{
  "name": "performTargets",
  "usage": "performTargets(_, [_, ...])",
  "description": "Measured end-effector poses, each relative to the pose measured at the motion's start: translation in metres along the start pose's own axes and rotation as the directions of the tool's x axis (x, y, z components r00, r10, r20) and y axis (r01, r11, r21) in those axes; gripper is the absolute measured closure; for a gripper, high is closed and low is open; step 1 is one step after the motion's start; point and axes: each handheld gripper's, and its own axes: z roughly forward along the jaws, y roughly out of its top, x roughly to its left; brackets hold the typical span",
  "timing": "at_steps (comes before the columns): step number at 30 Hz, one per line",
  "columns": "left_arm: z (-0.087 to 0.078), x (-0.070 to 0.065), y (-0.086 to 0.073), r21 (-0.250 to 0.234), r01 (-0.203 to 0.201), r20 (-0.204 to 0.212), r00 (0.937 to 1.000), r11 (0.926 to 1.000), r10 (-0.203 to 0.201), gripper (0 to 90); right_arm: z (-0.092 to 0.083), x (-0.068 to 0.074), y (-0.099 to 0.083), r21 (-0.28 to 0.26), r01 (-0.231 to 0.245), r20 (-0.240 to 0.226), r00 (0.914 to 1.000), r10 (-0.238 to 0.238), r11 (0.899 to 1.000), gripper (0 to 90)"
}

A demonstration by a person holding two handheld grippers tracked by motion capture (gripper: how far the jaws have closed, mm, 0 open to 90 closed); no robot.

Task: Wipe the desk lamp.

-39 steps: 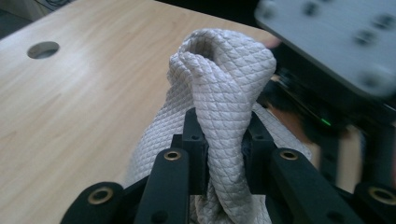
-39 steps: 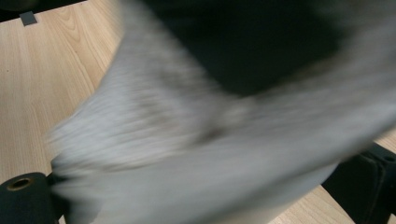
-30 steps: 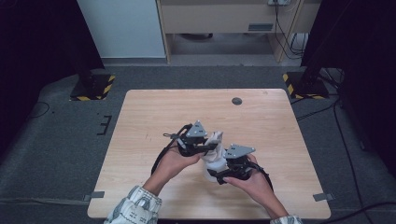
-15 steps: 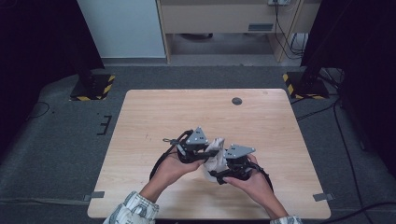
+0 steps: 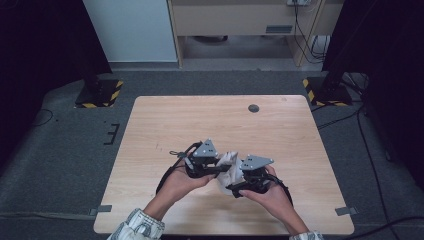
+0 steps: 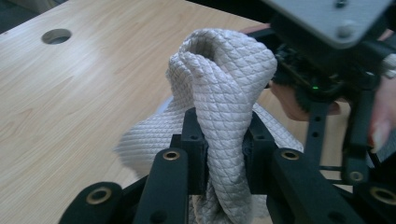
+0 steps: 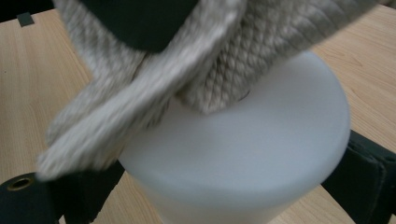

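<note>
Left gripper view – left gripper [image 6: 223,154] pinches a quilted cloth [image 6: 224,74]; right gripper [image 7: 201,186] grips a white cylinder [image 7: 243,154].

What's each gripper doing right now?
Left gripper: shut on the quilted cloth.
Right gripper: shut on the white cup.

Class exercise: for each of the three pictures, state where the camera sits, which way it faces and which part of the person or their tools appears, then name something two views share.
High view: above the person's side, looking forward and down on the table; both forearms, left gripper, right gripper.
Left gripper view: rides the left gripper, looking along its jaws at the quilted cloth pinched between them.
Right gripper view: rides the right gripper, facing a white cup between its jaws.
Shared: the cloth appears in both gripper views.
</note>
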Motion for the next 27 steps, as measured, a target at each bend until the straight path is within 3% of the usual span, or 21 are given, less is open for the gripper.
performTargets(3, [0.005, -0.002, 0.005, 0.010, -0.011, -0.010, 0.9999, 0.9999, 0.011, 74.1, -0.001, 0.000, 0.000, 0.000, 0.000, 0.000, 1.0000, 0.000, 1.000, 8.5])
performTargets(11, [0.025, 0.014, 0.017, -0.017, 0.024, -0.064, 0.9976, 0.9996, -0.025, 74.4, -0.002, -0.003, -0.002, -0.006, -0.007, 0.008, 0.9999, 0.007, 1.000, 8.5])
performTargets(15, [0.019, 0.016, 0.013, -0.003, 0.008, -0.097, 0.9952, 1.0000, -0.008, 74.6, -0.002, -0.003, -0.002, -0.006, -0.004, 0.008, 1.0000, 0.004, 1.000, 8.6])
performTargets(17, [0.004, 0.015, 0.004, 0.007, 0.022, -0.114, 0.9932, 0.9997, -0.022, 74.6, -0.002, -0.003, -0.002, -0.007, -0.004, 0.010, 0.9999, 0.004, 1.000, 8.6])
performTargets(19, [0.001, 0.014, 0.001, 0.006, 0.021, -0.108, 0.9939, 0.9998, -0.021, 74.7, -0.002, -0.002, -0.002, -0.008, -0.005, 0.010, 0.9999, 0.005, 1.000, 8.5])
performTargets(20, [-0.004, 0.009, -0.002, 0.003, 0.021, -0.079, 0.9967, 0.9998, -0.020, 74.7, -0.002, -0.002, -0.002, -0.007, -0.004, 0.010, 0.9999, 0.005, 1.000, 8.5])
performTargets(21, [-0.004, 0.009, -0.002, 0.003, 0.021, -0.079, 0.9967, 0.9998, -0.020, 74.6, -0.002, -0.002, -0.002, -0.007, -0.004, 0.010, 0.9999, 0.005, 1.000, 8.5])
performTargets(22, [-0.004, -0.001, -0.001, 0.011, -0.006, -0.041, 0.9991, 0.9999, 0.006, 74.6, -0.002, -0.002, -0.002, -0.007, -0.004, 0.011, 0.9999, 0.004, 1.000, 8.5])
performTargets(23, [-0.004, -0.001, -0.001, 0.011, -0.006, -0.041, 0.9991, 0.9999, 0.006, 74.5, -0.002, -0.002, -0.002, -0.007, -0.004, 0.011, 0.9999, 0.004, 1.000, 8.5])
performTargets(27, [0.007, -0.013, 0.006, 0.015, -0.033, 0.000, 0.9995, 0.9993, 0.033, 74.5, -0.002, -0.001, -0.002, -0.005, -0.002, 0.014, 0.9999, 0.002, 1.000, 8.4])
